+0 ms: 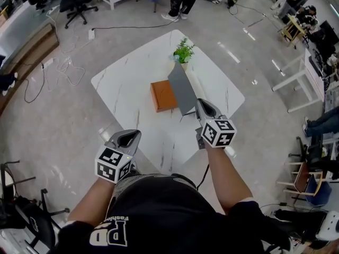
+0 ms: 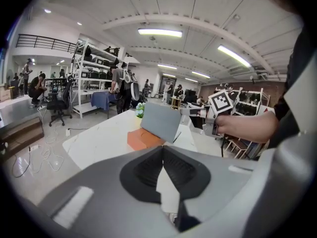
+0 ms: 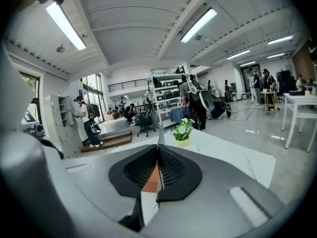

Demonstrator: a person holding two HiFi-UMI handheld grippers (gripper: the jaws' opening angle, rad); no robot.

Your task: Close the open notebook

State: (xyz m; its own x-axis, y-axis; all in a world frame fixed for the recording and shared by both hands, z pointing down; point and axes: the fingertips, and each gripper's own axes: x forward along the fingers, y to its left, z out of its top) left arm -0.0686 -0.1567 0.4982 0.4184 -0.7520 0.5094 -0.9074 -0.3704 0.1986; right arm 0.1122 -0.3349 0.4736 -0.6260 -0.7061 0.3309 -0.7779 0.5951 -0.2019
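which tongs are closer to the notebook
Right. The right tongs are shut on the raised grey cover of the notebook; the left tongs hang shut and empty by the near edge of the table.

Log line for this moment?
right hand-held gripper: shut on gray notebook cover | cover: raised, not closed | left hand-held gripper: shut, empty

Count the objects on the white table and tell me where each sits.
2. The notebook lies central on the table, its grey cover raised, pinched by the right tool. The potted plant stands just beyond it, toward the far corner. The raised cover could hide something small.
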